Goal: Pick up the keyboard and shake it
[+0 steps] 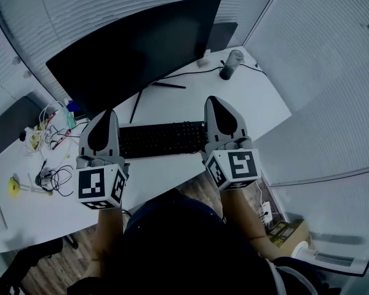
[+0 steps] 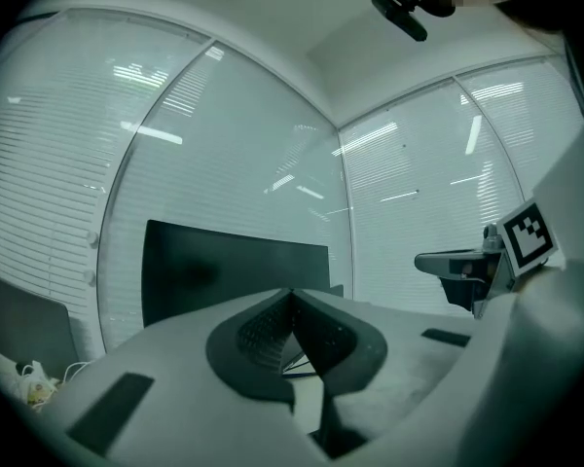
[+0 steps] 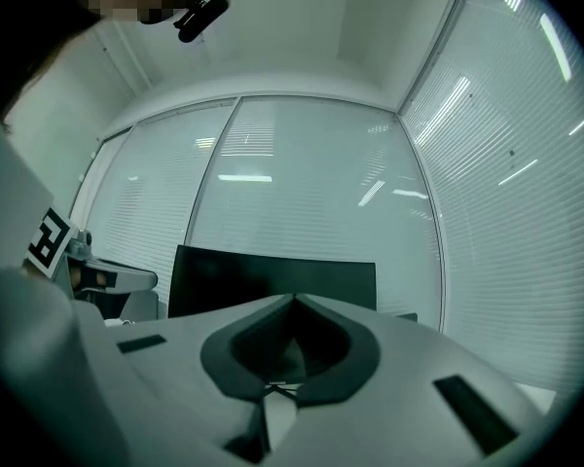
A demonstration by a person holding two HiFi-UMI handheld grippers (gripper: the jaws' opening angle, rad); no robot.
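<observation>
The black keyboard (image 1: pixel 163 139) appears to lie flat on the white desk (image 1: pixel 264 106), in front of the monitor. My left gripper (image 1: pixel 104 114) hangs over its left end and my right gripper (image 1: pixel 214 101) over its right end; both sit well above the desk and cover the keyboard's ends. In the left gripper view the left gripper (image 2: pixel 292 293) has its jaws closed to a point with nothing between them. The right gripper (image 3: pixel 294 300) in its own view is the same, tips meeting, nothing held. Both point level towards the monitor. The keyboard shows in neither gripper view.
A wide dark monitor (image 1: pixel 135 48) stands behind the keyboard, its stand foot and cable on the desk. A dark cylindrical flask (image 1: pixel 231 64) stands at the back right. Tangled cables (image 1: pixel 54 178) and small items lie at the left. Blinds line the walls.
</observation>
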